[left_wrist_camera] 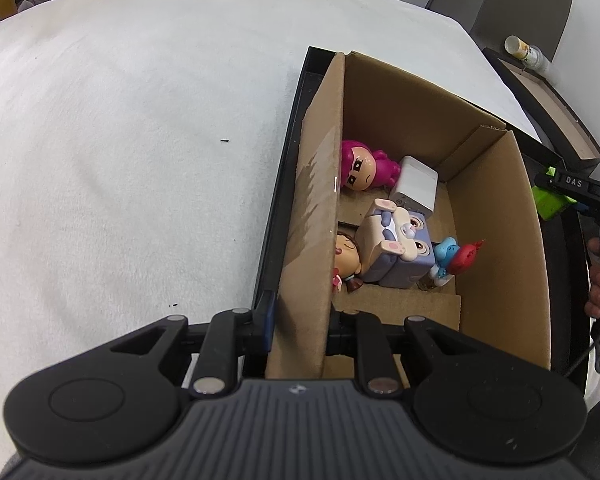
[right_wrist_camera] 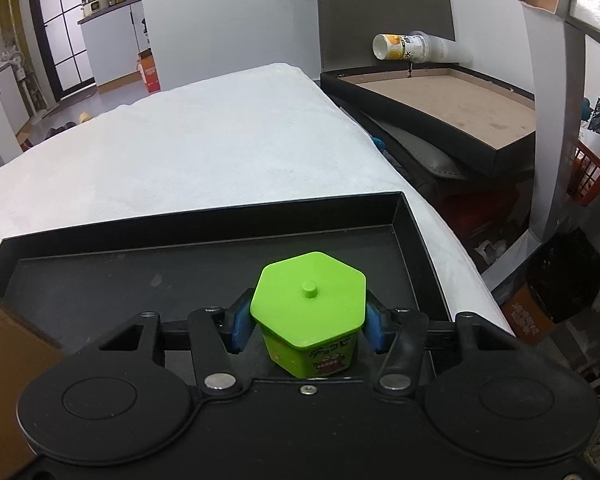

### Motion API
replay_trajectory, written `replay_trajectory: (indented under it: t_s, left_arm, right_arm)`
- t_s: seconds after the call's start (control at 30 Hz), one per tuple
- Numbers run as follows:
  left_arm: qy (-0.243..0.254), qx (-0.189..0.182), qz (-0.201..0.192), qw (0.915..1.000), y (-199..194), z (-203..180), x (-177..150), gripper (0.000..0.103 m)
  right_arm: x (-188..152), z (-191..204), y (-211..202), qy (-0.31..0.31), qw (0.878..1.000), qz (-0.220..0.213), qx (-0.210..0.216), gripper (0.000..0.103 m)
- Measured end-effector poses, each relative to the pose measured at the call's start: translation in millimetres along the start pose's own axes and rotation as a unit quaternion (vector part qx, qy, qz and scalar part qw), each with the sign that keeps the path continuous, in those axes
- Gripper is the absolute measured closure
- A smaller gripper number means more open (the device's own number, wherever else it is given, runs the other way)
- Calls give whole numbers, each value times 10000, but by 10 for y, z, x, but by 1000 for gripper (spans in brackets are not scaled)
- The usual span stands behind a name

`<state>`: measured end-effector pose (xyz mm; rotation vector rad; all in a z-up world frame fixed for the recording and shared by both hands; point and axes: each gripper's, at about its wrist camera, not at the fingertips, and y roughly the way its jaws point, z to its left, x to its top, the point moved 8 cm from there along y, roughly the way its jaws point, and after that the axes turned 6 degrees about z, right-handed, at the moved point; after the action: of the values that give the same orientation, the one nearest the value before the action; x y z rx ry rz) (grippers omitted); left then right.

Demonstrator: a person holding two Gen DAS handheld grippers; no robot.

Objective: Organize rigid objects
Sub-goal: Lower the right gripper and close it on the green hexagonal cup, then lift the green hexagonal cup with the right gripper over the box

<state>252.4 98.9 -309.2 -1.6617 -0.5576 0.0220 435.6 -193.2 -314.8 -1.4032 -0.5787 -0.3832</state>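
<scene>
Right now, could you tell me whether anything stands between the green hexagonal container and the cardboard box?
Nothing visible does. The right gripper grips the green hexagonal container over the black tray; the cardboard box beside it is open-topped.

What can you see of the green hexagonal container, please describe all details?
The green container looks like glossy plastic, bright lime. It has a flat six-sided lid with a small round knob in the middle, and a narrower body below with a printed cartoon label. It stands upright over the black tray, near its right side. The right gripper holds it: the blue pads press on two opposite sides just under the lid. In the left wrist view only a green corner shows beyond the cardboard box.
</scene>
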Motion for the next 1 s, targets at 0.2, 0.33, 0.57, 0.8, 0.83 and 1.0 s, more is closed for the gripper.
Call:
replay_trajectory:
  t_s: [0.2, 0.33, 0.57, 0.8, 0.83, 1.0]
  left_arm:
    - [1, -44, -72, 10000, -57, 10, -24, 83]
    - [-1, -98, -153, 9998, -118, 28, -42, 83]
    - [-105, -286, -379, 9988, -254, 68, -71, 83]
    - [-123, -478, -582, 9971, -380, 91, -91, 84]
    - [-128, -502, -597, 9969, -385, 88, -91, 84]
    - [-153, -616, -651, 9959, -417, 89, -95, 84]
  right_arm:
    - [-56, -17, -151, 2, 10000, 52, 66, 51]
    - [-60, -36, -260, 65, 9999, 120, 83, 51]
    - [-127, 36, -517, 44, 9990, 198, 406, 51]
    - [-135, 207, -802, -239, 9973, 143, 687, 51]
    - [-131, 235, -838, -261, 9970, 134, 719, 51]
    - [-96, 386, -981, -398, 9958, 130, 819, 51]
